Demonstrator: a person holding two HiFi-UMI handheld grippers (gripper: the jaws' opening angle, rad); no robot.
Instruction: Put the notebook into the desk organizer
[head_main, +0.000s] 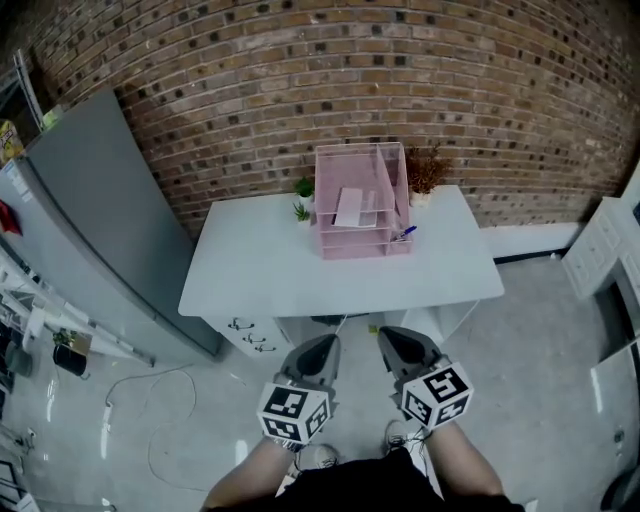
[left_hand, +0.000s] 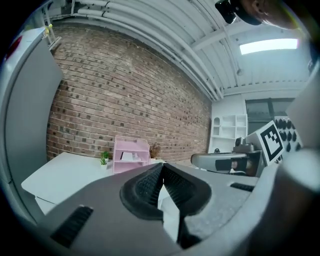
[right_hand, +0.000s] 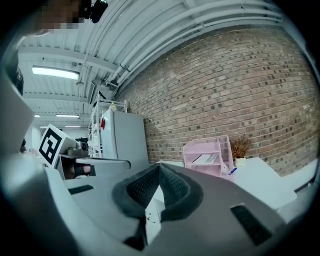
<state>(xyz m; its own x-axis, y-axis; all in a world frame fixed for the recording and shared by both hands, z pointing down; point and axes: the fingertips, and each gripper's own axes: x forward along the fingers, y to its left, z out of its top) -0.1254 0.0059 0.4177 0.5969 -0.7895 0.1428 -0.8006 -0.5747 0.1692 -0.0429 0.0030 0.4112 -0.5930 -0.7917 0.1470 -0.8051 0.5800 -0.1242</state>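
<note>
A pink desk organizer (head_main: 362, 200) stands at the back of the white table (head_main: 260, 270), against the brick wall. A white notebook (head_main: 352, 207) lies flat on one of its shelves. Both grippers hang low in front of the table, close to the person's body and well short of the organizer. My left gripper (head_main: 322, 345) is shut with nothing between its pads. My right gripper (head_main: 392, 338) is shut and empty too. The left gripper view shows the organizer (left_hand: 131, 154) far off beyond the closed tips (left_hand: 162, 167). In the right gripper view the organizer (right_hand: 209, 156) and the notebook (right_hand: 204, 159) are distant.
Two small green plants (head_main: 303, 200) stand left of the organizer, and a dried plant in a pot (head_main: 425, 170) stands to its right. A blue pen (head_main: 405, 233) lies by its front corner. A grey cabinet (head_main: 100, 220) flanks the table's left, white drawers (head_main: 600, 250) its right. Cables (head_main: 150, 400) cross the floor.
</note>
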